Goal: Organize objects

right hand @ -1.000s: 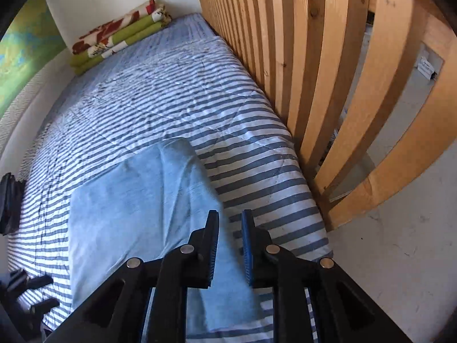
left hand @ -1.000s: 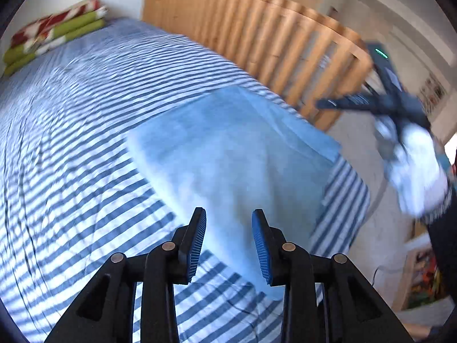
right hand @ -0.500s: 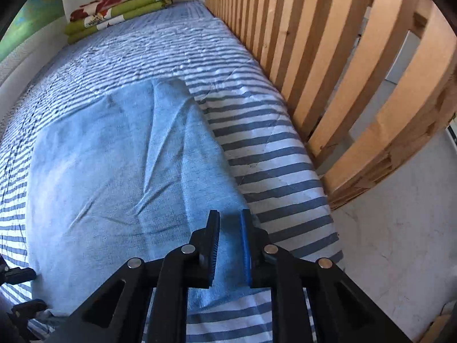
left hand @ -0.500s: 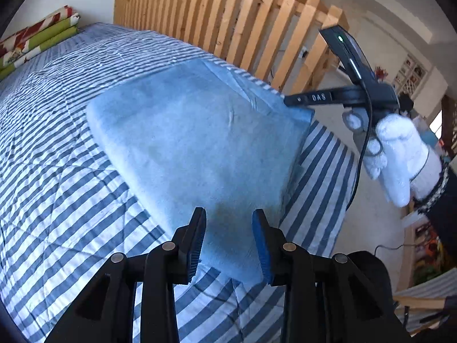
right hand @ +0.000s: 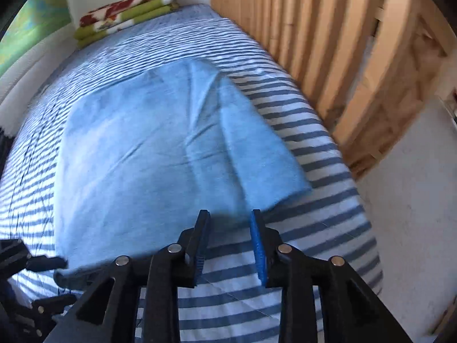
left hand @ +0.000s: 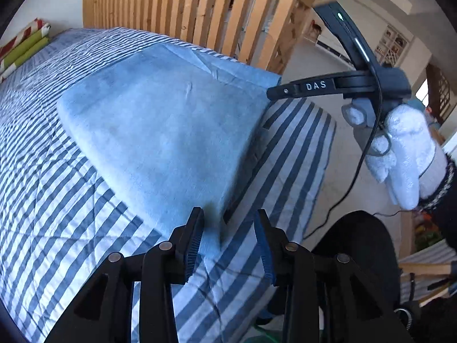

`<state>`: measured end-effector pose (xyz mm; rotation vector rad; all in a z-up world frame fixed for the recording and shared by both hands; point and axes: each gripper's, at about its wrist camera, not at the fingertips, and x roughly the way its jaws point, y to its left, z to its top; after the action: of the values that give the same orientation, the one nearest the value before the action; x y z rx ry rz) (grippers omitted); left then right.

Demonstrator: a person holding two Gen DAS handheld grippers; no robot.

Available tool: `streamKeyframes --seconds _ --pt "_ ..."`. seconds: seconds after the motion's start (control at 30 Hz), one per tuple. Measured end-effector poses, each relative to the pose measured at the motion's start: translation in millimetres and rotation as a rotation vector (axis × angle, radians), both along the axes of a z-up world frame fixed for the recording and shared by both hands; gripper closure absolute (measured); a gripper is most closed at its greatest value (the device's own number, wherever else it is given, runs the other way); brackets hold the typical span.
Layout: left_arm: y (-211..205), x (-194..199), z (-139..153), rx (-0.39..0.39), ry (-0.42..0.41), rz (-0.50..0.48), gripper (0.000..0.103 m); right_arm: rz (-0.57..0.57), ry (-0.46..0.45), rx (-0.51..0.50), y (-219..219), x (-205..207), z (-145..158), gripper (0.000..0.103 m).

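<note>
A light blue folded cloth [left hand: 160, 131] lies flat on the blue-and-white striped bed cover [left hand: 51, 214]. My left gripper [left hand: 228, 228] hovers low over the cloth's near corner. Its jaws are opening, with the corner between them and the pads not pressing on it. In the right wrist view the cloth [right hand: 154, 148] has a fold down its right side. My right gripper [right hand: 230, 224] stands at the cloth's near edge, its jaws opening with nothing pinched. A white-gloved hand [left hand: 405, 148] holds the right gripper [left hand: 274, 93] at the cloth's far right corner.
A wooden slatted rail [right hand: 337, 57] runs along the bed's right side, with pale floor [right hand: 414, 200] beyond it. Folded red, white and green blankets [right hand: 122, 17] are stacked at the bed's far end. The person's dark-clothed leg [left hand: 351, 245] is by the bed's near edge.
Both grippers have come down and closer to the cloth's near edge. The right jaws, nearly shut before, now stand apart. The left jaws have widened slightly around the cloth's corner.
</note>
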<state>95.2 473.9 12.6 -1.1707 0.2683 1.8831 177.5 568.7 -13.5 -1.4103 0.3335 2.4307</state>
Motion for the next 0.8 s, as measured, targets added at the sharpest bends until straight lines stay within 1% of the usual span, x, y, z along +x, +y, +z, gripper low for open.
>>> streamKeyframes --seconds 0.03,0.07,0.1,0.17,0.2,0.27,0.33,0.37,0.4,0.43,0.47,0.53,0.57,0.63,0.7,0.73,0.8 --pt "-13 -2 10 0.013 -0.008 0.029 0.063 -0.034 0.022 -0.066 7 9 4 0.070" --pt "-27 -5 21 0.017 -0.015 0.053 0.063 -0.058 0.042 -0.155 15 18 6 0.070" --pt "-40 -8 32 0.024 -0.022 0.071 0.063 -0.082 0.047 -0.217 19 27 6 0.070" --pt "-69 -17 58 0.033 -0.017 0.128 0.062 -0.124 0.043 -0.290 21 40 1 0.070" --pt "-84 -24 74 0.041 -0.002 0.167 0.061 -0.131 0.048 -0.328 19 45 -4 0.070" --pt "-109 -41 99 0.019 0.052 0.256 0.050 -0.140 0.039 -0.410 16 44 -17 0.070" --pt "-124 -53 113 -0.026 0.125 0.318 0.048 -0.174 0.019 -0.473 14 42 -31 0.070" --pt "-128 -58 117 -0.046 0.129 0.319 0.048 -0.190 0.013 -0.501 13 40 -38 0.070" --pt "-128 -61 117 -0.050 0.119 0.309 0.048 -0.198 0.017 -0.540 10 38 -43 0.070" --pt "-125 -64 115 -0.052 0.111 0.295 0.048 -0.196 0.024 -0.573 8 44 -43 0.070" --pt "-118 -64 112 -0.061 0.106 0.273 0.047 -0.189 0.028 -0.589 2 42 -44 0.070" --pt "-100 -63 99 -0.101 0.106 0.232 0.047 -0.191 0.036 -0.558 -7 32 -47 0.070" --pt "-88 -63 88 -0.113 0.099 0.203 0.047 -0.189 0.042 -0.542 -11 30 -46 0.070" --pt "-61 -52 72 -0.127 0.087 0.127 0.047 -0.204 0.065 -0.552 -15 31 -47 0.070" --pt "-34 -45 53 -0.144 0.069 0.081 0.047 -0.224 0.093 -0.597 -13 34 -51 0.070" --pt "-24 -29 49 -0.146 0.059 0.053 0.047 -0.238 0.099 -0.617 -12 34 -54 0.070" --pt "2 -13 31 -0.169 0.069 -0.001 0.046 -0.256 0.111 -0.650 -9 36 -59 0.070"
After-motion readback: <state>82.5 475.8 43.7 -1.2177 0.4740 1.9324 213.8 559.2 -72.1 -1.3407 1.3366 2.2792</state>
